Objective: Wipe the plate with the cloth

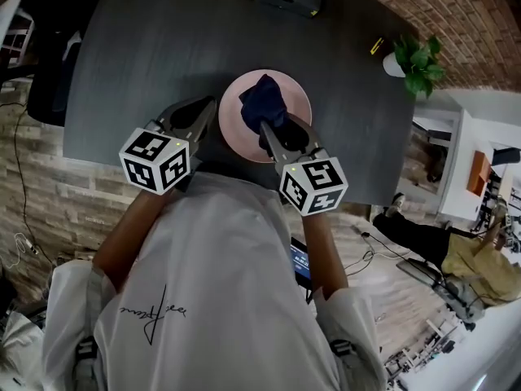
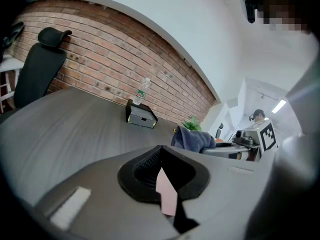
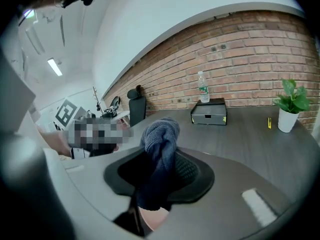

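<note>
The left gripper (image 1: 208, 108) pinches the pink plate (image 1: 238, 141) at its left rim; the right gripper (image 1: 270, 130) clasps the navy cloth (image 1: 262, 103), bunched above the plate.

2 tools (image 1: 210, 104) (image 1: 267, 130), 1 plate (image 1: 298, 96), 1 cloth (image 1: 262, 103) (dark blue), 1 plant (image 1: 419, 59), 1 bottle (image 3: 202, 90).

Shirt print (image 1: 155, 314): a thin cursive scrawl crossed by one upright stroke, lower left of the head view; not legible.
Marker cubes (image 1: 155, 161) (image 1: 313, 184): black-and-white square patterns, no letters or numbers.
Bottle label (image 3: 202, 90): too small to read.
</note>
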Demonstrator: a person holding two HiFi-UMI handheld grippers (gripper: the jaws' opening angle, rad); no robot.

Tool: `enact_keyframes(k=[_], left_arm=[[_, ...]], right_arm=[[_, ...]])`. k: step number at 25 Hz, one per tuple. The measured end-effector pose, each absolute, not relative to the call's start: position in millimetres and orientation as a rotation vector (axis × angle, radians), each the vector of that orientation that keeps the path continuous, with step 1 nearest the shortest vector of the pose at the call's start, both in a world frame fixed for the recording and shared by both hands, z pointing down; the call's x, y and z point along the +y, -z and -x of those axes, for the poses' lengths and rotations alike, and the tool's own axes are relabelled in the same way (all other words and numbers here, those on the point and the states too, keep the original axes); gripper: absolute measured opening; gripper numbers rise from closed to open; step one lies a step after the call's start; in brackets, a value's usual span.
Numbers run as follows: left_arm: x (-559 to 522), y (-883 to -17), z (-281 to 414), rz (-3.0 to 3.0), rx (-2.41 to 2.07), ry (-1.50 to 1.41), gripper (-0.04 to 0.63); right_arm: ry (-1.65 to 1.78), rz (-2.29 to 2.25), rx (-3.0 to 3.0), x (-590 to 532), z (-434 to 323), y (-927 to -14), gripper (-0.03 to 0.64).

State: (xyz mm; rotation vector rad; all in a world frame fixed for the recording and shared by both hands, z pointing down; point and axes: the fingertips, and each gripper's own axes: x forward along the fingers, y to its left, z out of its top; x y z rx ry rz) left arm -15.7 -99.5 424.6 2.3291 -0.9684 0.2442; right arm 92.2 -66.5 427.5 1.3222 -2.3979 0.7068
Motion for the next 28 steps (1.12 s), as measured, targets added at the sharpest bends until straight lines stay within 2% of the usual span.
enact_keyframes(k=[13, 28], left_arm=[[-97.0, -392.8, 9.3, -2.358, -0.989, -0.164, 0.006], [-90.5, -381.8, -13.5, -2.415, -0.907, -0.159, 0.011]], right_arm=[[-0.689, -1.474, -2.487, -66.7, -92.2, -381.5, 0.121], [-0.667, -1.349, -2.565, -60.0, -88.7, -370.0, 0.115]])
